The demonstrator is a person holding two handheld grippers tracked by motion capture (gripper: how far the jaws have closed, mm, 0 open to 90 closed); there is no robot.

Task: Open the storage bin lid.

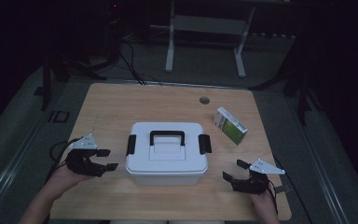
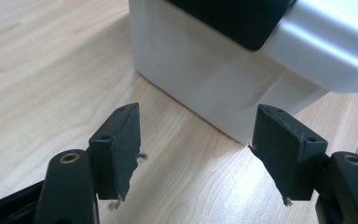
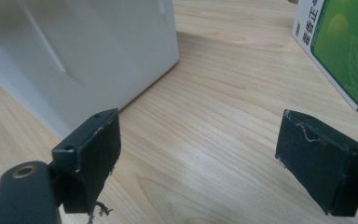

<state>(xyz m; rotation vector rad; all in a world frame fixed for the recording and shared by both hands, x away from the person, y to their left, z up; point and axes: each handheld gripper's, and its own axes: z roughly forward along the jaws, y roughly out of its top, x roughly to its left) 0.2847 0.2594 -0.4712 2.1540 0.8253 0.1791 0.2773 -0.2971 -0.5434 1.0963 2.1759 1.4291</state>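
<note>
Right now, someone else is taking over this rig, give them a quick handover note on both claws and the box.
Left claw: open, holding nothing, beside the left end of the white storage box.
Right claw: open, holding nothing, off the box's right end.
The box sits mid-table, lid on, both black side latches down against its sides, handle flat.
Green and white carton lies on the table behind and right of the box, outside it.
Done: nothing obvious. Left, likely: open the latches, lift the lid, put the carton in.

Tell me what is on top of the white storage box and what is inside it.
On the white storage box sits its closed lid, with a black carry handle on top and black latches at both ends. The opaque lid and walls hide the inside, so its contents cannot be seen.
</note>
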